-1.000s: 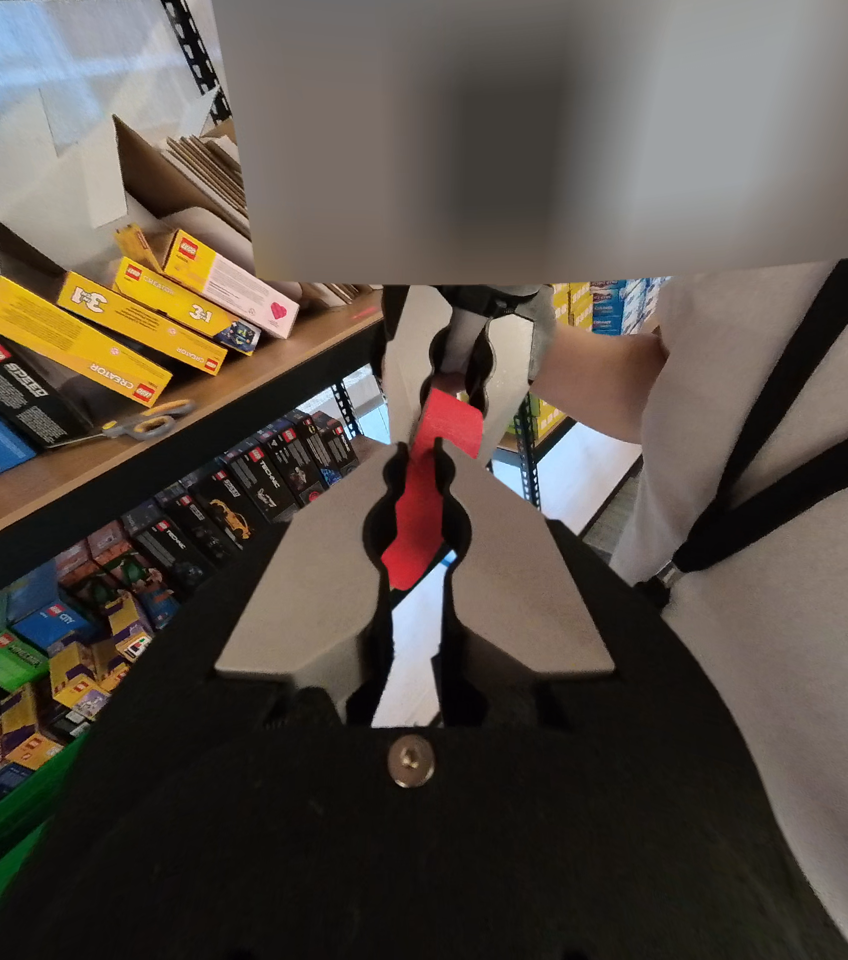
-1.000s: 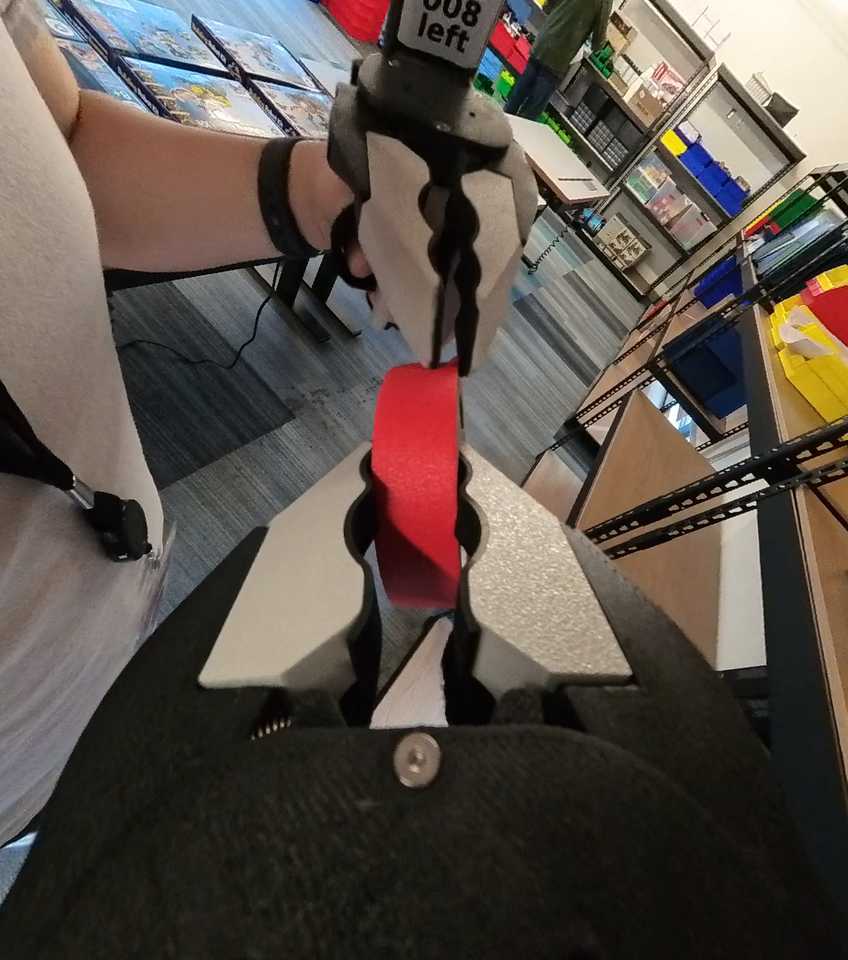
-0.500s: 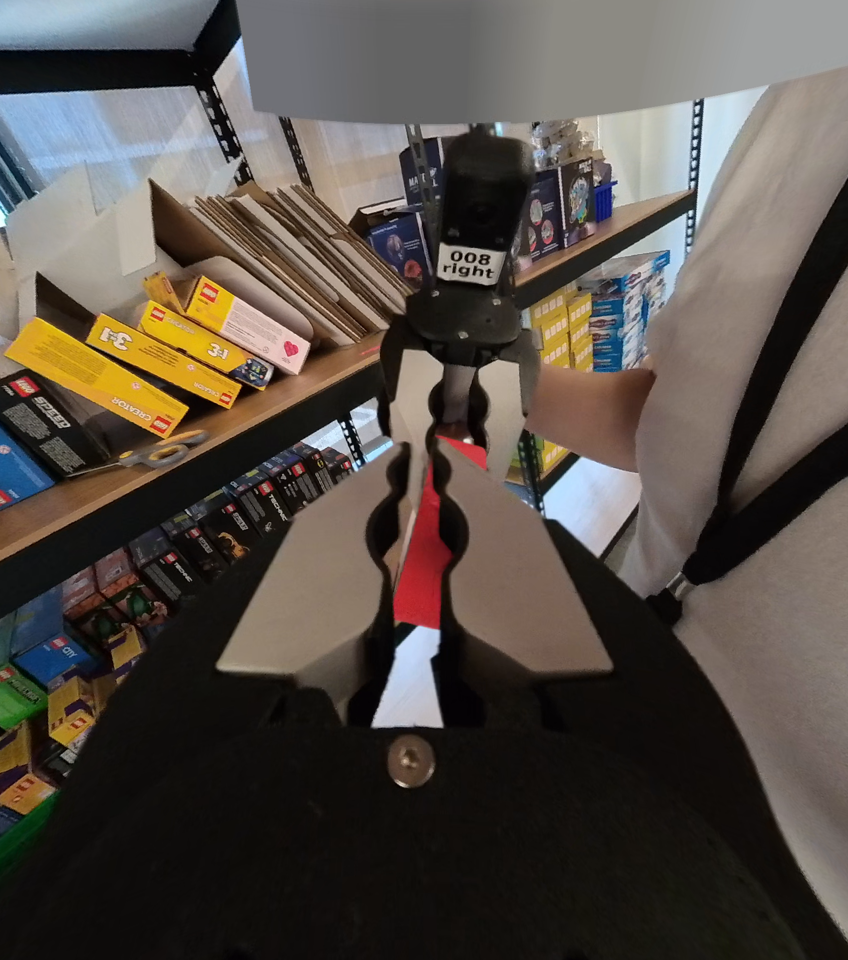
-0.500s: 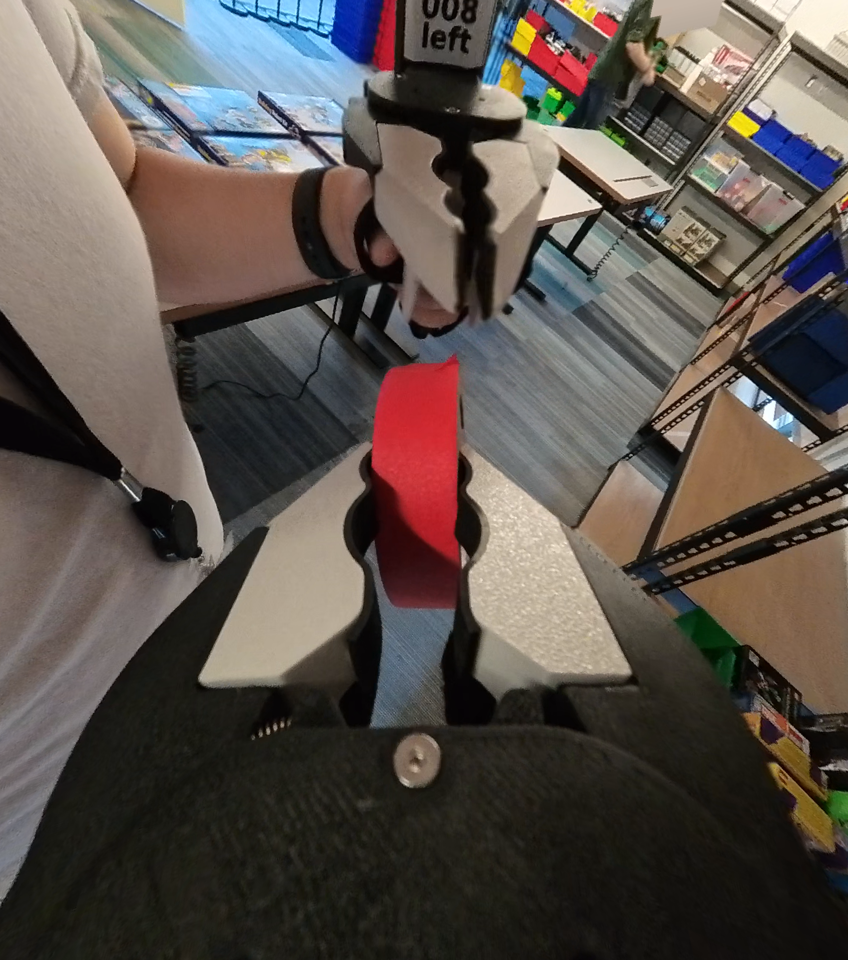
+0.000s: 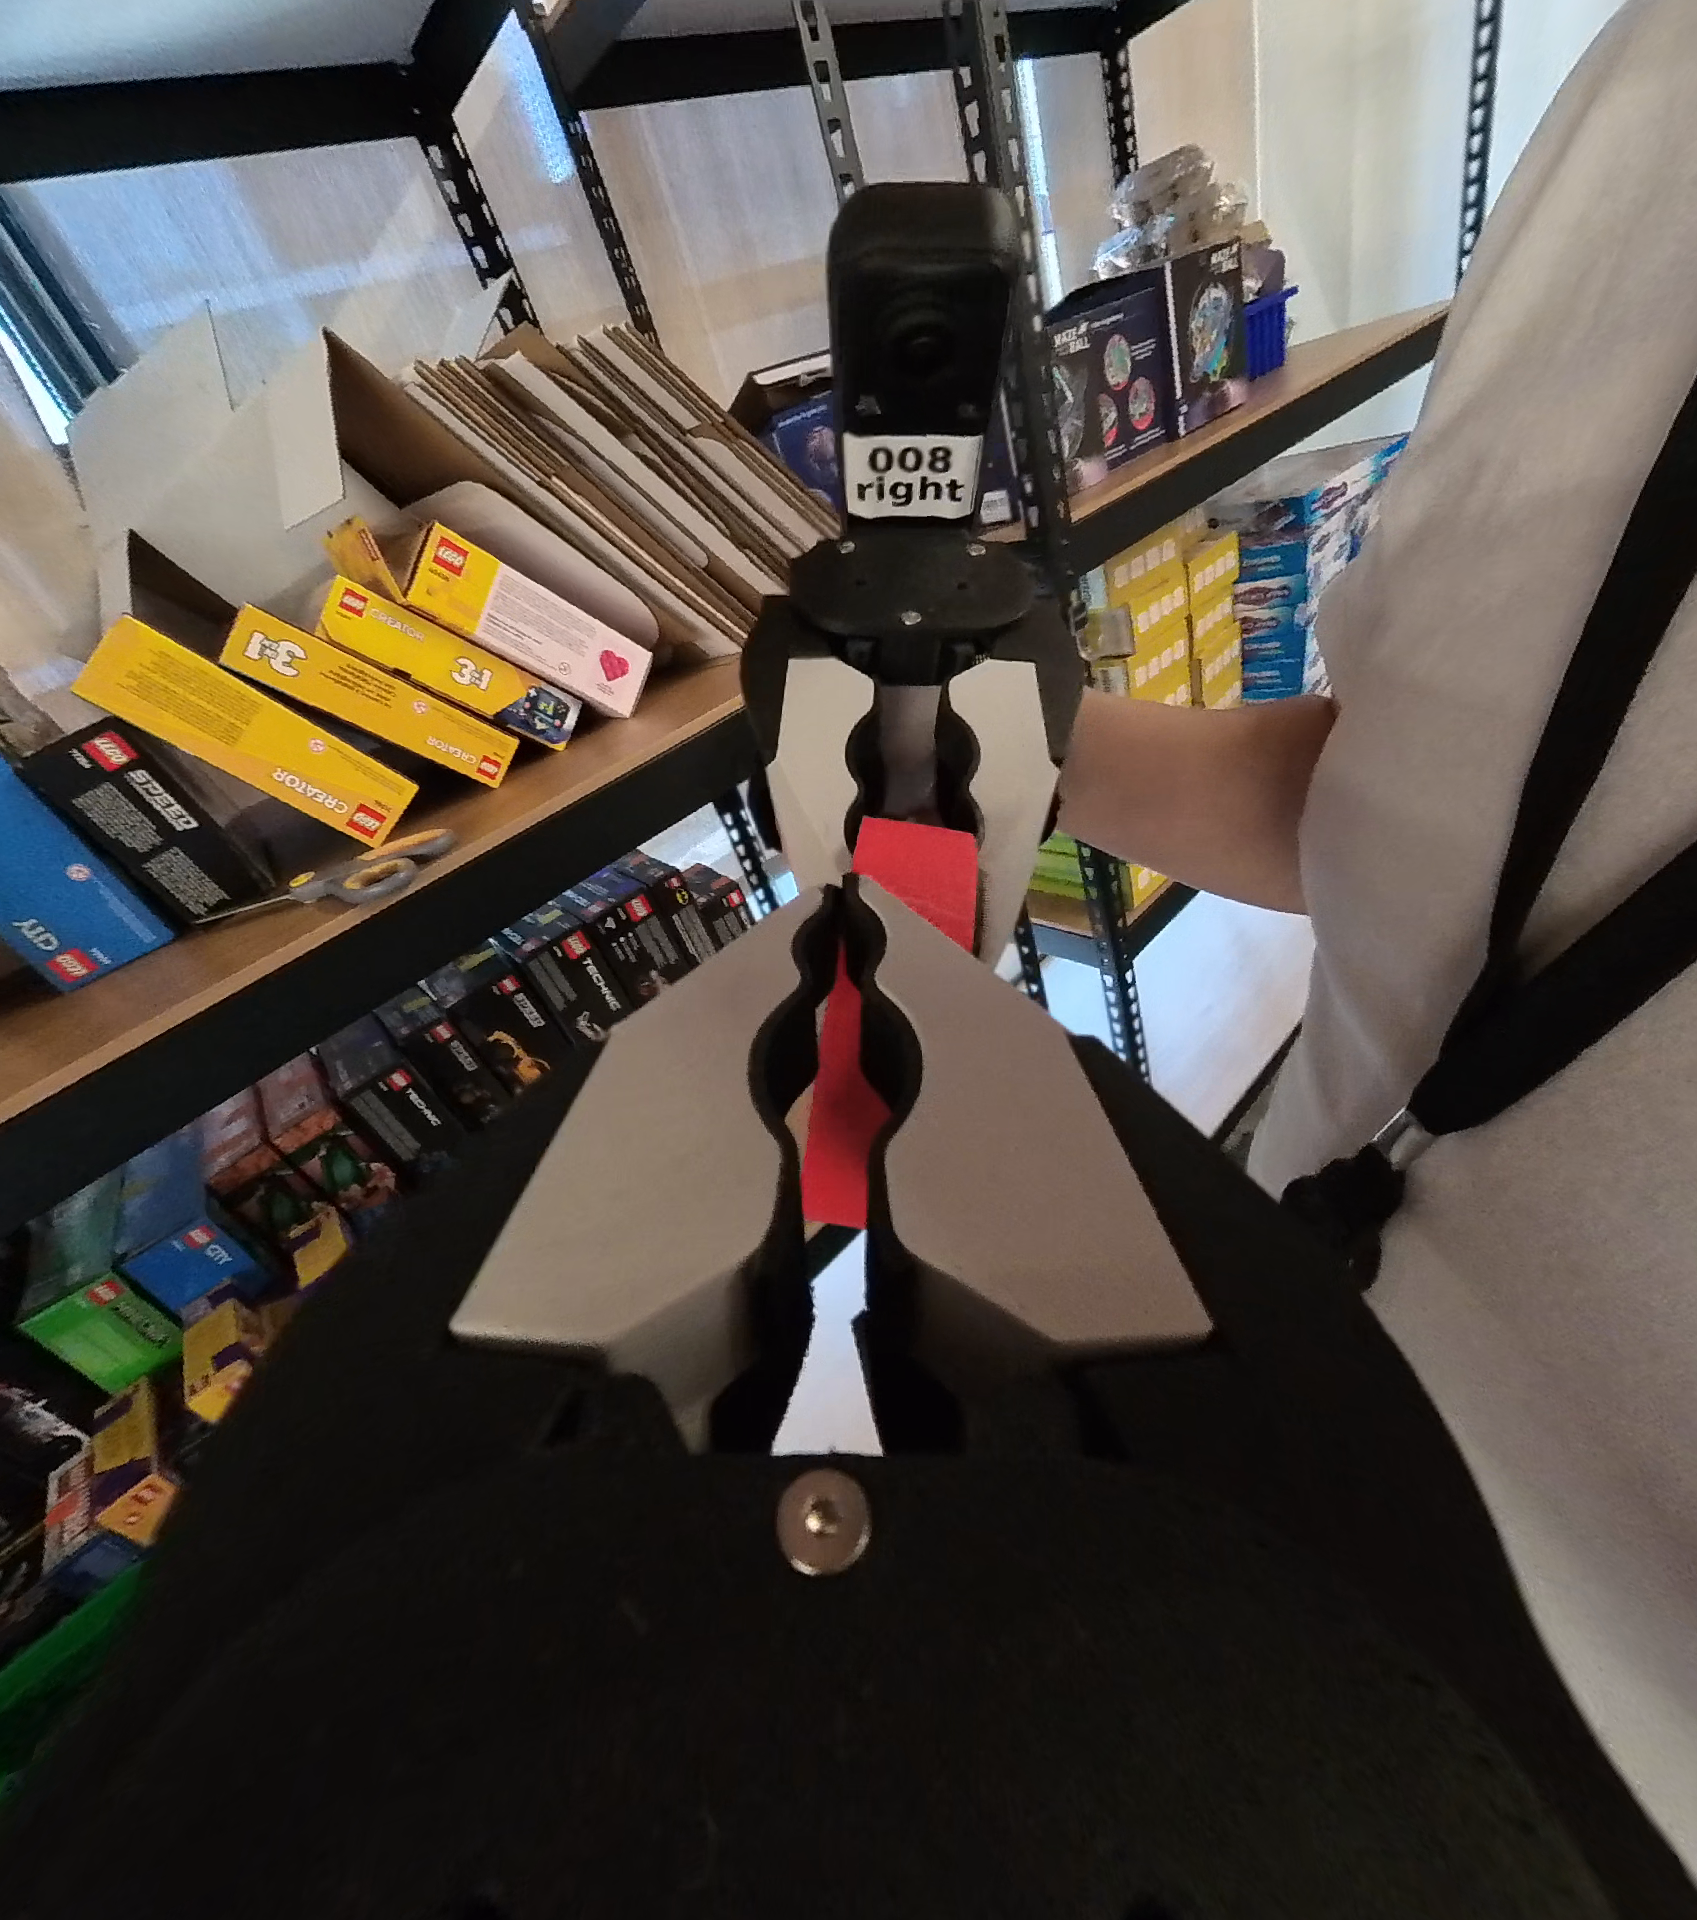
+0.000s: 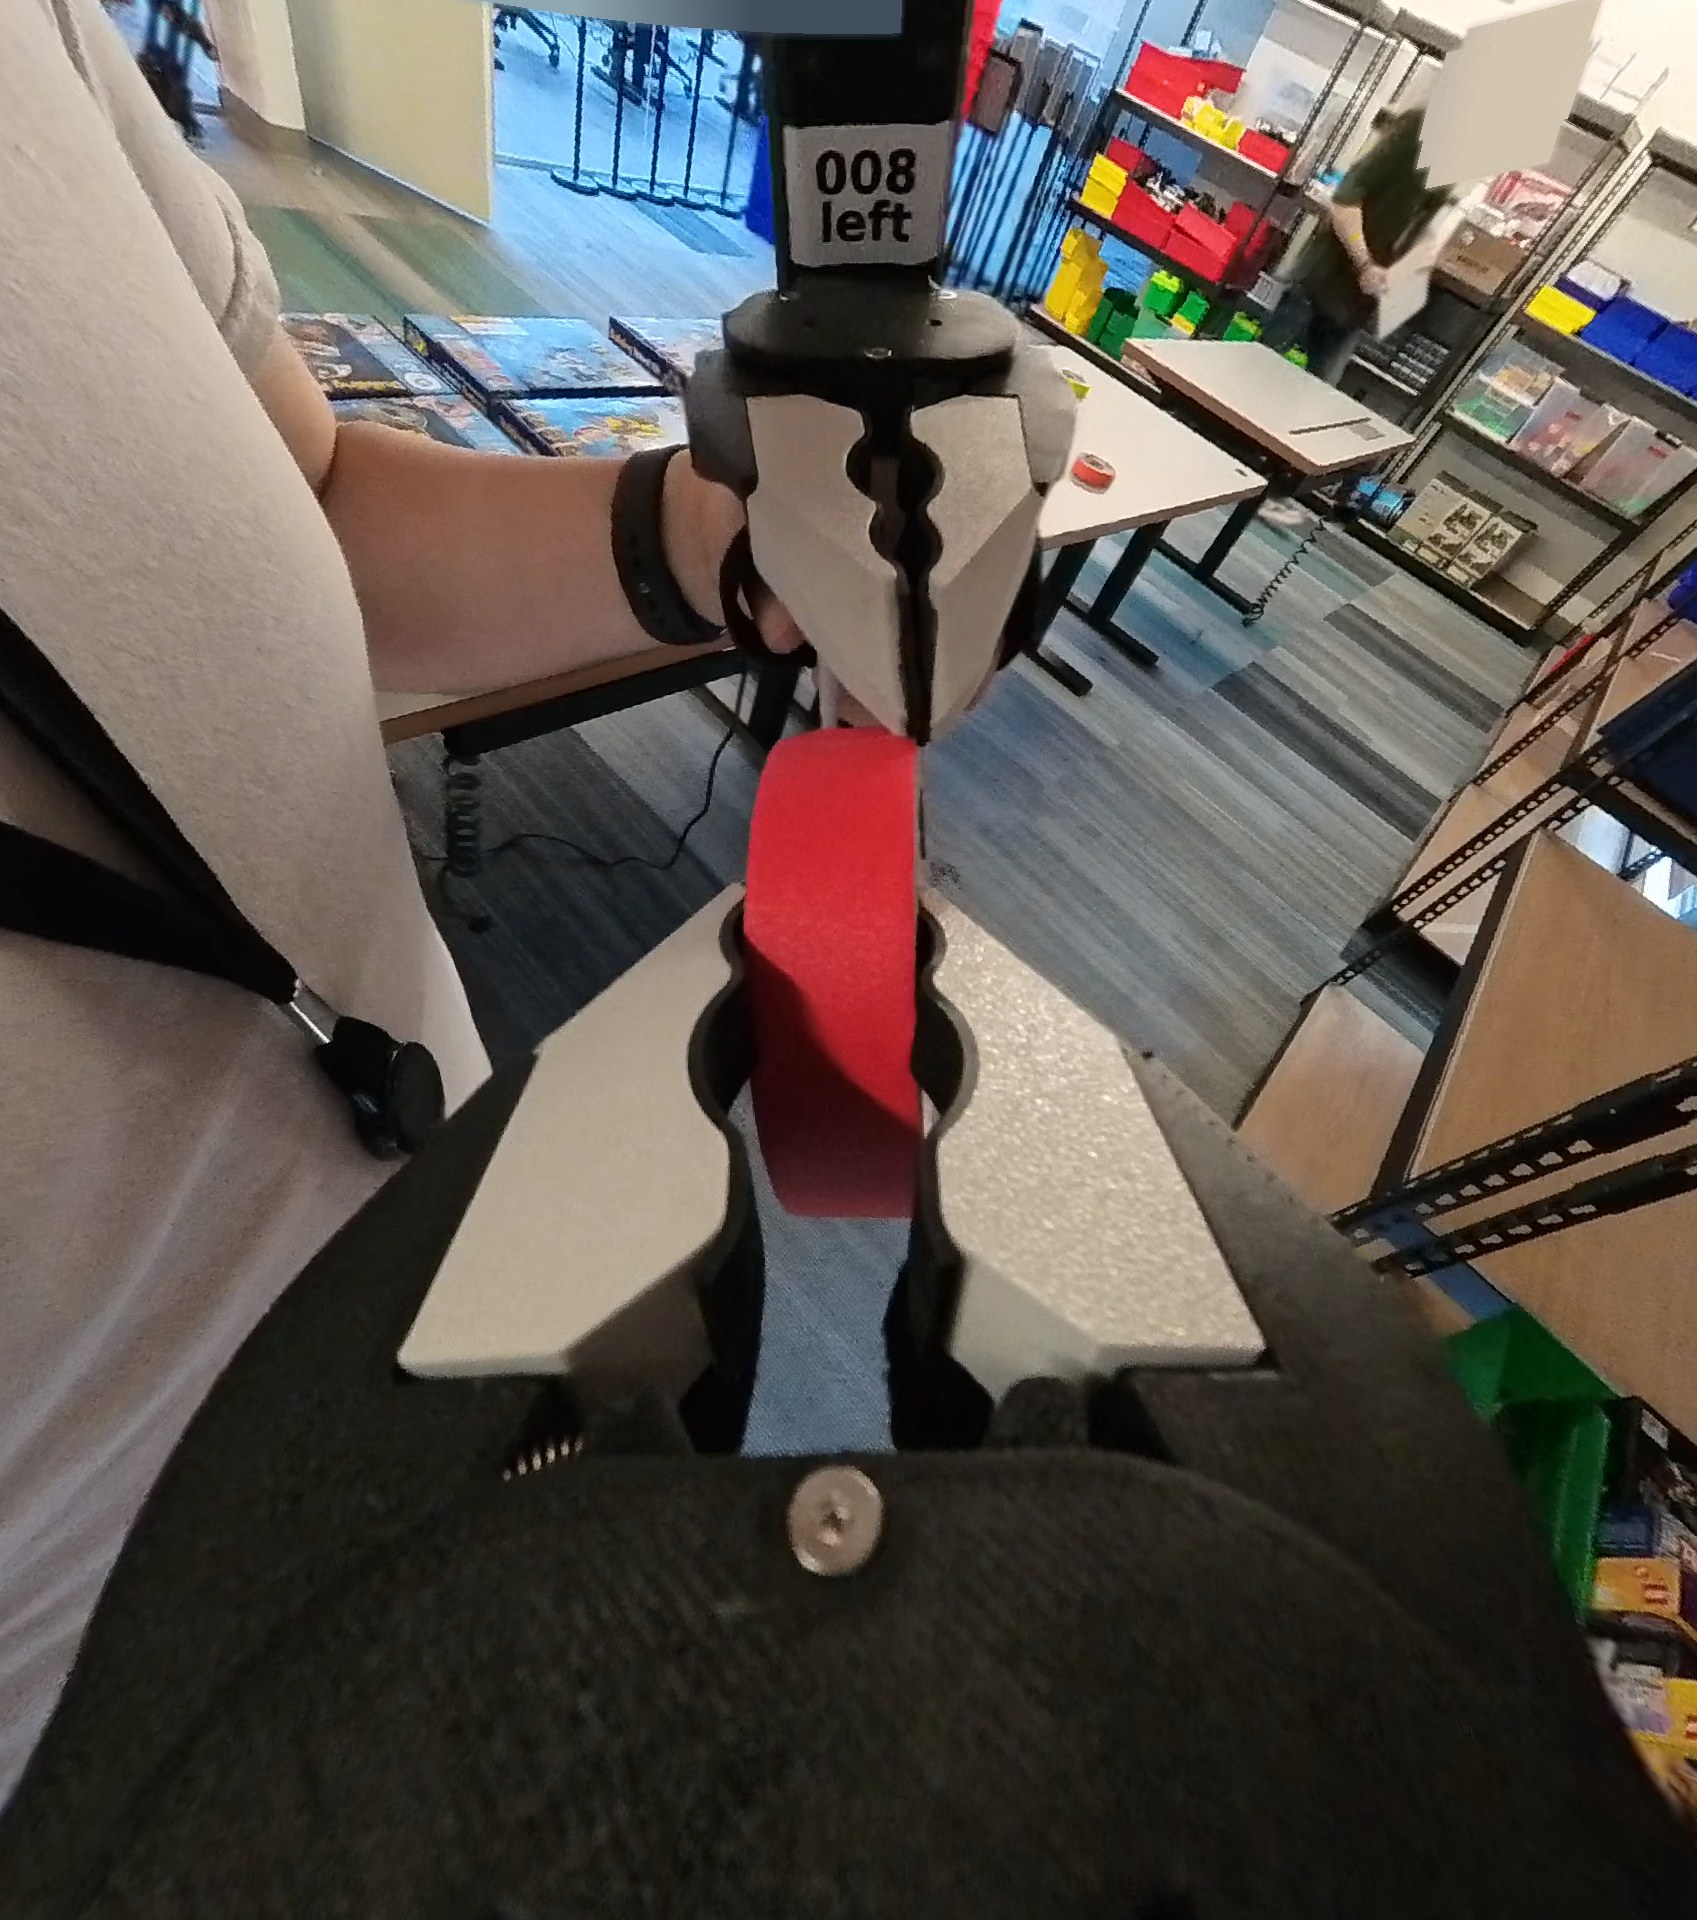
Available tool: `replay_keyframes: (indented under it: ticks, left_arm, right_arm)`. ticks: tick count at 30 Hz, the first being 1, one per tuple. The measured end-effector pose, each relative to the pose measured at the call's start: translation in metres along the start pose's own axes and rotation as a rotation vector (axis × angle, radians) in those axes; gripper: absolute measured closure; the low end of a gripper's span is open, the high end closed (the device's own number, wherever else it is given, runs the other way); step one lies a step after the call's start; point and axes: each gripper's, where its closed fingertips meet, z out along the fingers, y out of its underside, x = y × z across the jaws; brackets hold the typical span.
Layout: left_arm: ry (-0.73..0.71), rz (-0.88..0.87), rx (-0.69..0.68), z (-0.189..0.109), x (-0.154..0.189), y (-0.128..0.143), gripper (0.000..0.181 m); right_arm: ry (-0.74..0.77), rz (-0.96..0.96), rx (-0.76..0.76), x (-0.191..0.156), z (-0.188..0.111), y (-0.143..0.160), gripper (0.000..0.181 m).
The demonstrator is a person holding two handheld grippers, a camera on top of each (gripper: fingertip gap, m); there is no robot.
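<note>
Two hand-held grippers meet midair beside the shelf [image 5: 511,790]: the right [image 6: 828,914] clamps a red tape roll [image 6: 833,997] across its width, the left [image 5: 846,894] pinches its loose end, which looks light, limp, sticky, best held edgewise.

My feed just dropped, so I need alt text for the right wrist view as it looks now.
The right gripper is clamped on a roll of red tape, held on edge between its grey fingers. The left gripper, jaws closed, points back at it with its tips at the roll's far edge. Behind: a grey floor, tables and shelves of coloured bins.
</note>
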Motion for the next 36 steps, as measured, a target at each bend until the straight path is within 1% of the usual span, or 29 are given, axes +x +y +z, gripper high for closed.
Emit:
replay_keyframes:
  ticks: [7,19,23,27,31,33,35,36]
  left_arm:
    - [-0.018,0.015,0.022,0.001,-0.001,-0.002,0.181]
    - [-0.022,-0.054,0.121,-0.007,-0.006,-0.017,0.181]
    - [-0.027,-0.065,0.133,-0.009,-0.006,-0.018,0.181]
    - [-0.020,-0.103,0.177,-0.013,-0.007,-0.022,0.181]
    - [-0.041,-0.139,0.211,-0.016,-0.014,-0.023,0.181]
    - [-0.057,-0.190,0.219,-0.018,-0.020,-0.021,0.181]
    - [-0.129,-0.265,0.235,-0.021,-0.036,-0.019,0.161]
    - [-0.149,-0.316,0.251,-0.025,-0.042,-0.020,0.157]
  right_arm:
    - [-0.016,0.064,0.036,0.000,-0.002,-0.003,0.157]
    - [-0.071,0.199,0.180,0.006,-0.005,-0.017,0.157]
    - [-0.068,0.192,0.173,0.006,-0.002,-0.016,0.157]
    - [-0.102,0.236,0.232,0.006,-0.003,-0.022,0.157]
    - [-0.099,0.261,0.249,0.011,0.001,-0.023,0.158]
    - [-0.048,0.254,0.231,0.019,0.003,-0.020,0.158]
    - [0.070,0.190,0.166,0.031,0.006,-0.011,0.157]
    - [0.132,0.148,0.125,0.037,0.006,-0.006,0.158]
